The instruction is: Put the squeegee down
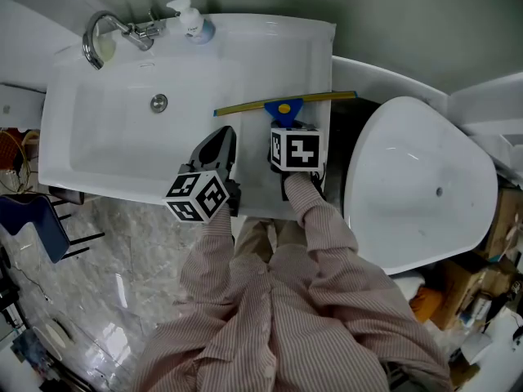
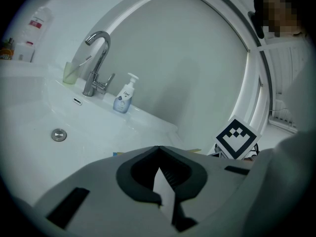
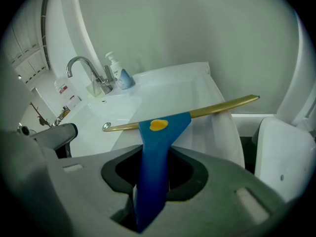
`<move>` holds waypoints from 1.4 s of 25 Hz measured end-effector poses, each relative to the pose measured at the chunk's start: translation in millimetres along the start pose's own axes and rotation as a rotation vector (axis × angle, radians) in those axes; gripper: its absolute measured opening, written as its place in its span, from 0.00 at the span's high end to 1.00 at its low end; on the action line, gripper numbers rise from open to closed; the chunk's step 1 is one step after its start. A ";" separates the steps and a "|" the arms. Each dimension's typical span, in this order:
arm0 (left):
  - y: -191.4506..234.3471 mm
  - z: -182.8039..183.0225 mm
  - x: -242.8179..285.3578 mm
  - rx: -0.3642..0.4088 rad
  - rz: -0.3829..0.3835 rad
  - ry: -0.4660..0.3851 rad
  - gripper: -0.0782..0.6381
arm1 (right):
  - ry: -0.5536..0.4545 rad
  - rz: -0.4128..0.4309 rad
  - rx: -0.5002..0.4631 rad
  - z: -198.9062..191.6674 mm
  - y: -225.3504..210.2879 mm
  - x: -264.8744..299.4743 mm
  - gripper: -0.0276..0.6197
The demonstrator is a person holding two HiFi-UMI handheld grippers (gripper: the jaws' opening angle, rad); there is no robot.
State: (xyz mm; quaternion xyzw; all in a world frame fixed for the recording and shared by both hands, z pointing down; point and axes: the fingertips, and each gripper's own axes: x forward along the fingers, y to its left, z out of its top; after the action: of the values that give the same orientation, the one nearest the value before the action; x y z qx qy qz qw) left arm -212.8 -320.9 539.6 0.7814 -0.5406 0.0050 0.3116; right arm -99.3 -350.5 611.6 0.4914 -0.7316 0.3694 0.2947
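Note:
The squeegee [image 1: 284, 107] has a blue handle [image 3: 154, 172] and a long brass-coloured blade [image 3: 217, 107]. My right gripper [image 1: 288, 127] is shut on the handle and holds the blade crosswise over the right end of the white sink [image 1: 98, 129]. In the right gripper view the handle rises between the jaws of the right gripper [image 3: 155, 154], with a yellow button at its top. My left gripper [image 1: 224, 135] hovers over the sink's front, just left of the right one. The left gripper [image 2: 158, 149] is shut, its tips meeting with nothing between them.
A chrome faucet [image 1: 102, 35] and a soap pump bottle [image 1: 192, 19] stand at the sink's back edge, and the drain [image 1: 158, 102] lies mid-basin. A white toilet [image 1: 417, 186] stands to the right. Marble floor and a blue chair [image 1: 33, 223] are at lower left.

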 end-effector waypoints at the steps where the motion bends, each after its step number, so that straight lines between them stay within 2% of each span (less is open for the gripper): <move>1: -0.1 0.4 -0.1 0.000 -0.001 0.000 0.89 | -0.001 -0.003 -0.004 0.2 0.1 0.0 0.78; 10: -3.1 2.5 -1.2 0.003 -0.008 -0.006 0.89 | -0.028 -0.005 -0.023 0.0 7.4 1.9 0.76; 17: -6.5 5.8 -5.8 0.007 -0.012 -0.016 0.89 | -0.058 -0.070 -0.081 0.8 4.9 -2.6 0.74; 22: -12.1 6.5 -7.5 0.011 -0.025 -0.021 0.89 | -0.069 -0.068 -0.058 -1.0 4.8 -12.6 0.74; 31: -35.5 4.2 -7.2 0.042 -0.085 -0.007 0.89 | -0.211 -0.071 -0.065 16.8 6.5 -47.1 0.74; 35: -48.3 11.1 -9.3 0.065 -0.110 -0.018 0.89 | -0.257 -0.042 -0.115 23.7 11.6 -65.6 0.74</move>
State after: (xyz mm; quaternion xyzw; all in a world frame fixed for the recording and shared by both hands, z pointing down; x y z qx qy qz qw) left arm -179.4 -307.9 504.3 0.8197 -0.4991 -0.0019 0.2810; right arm -89.2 -334.4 543.5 0.5322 -0.7728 0.2547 0.2339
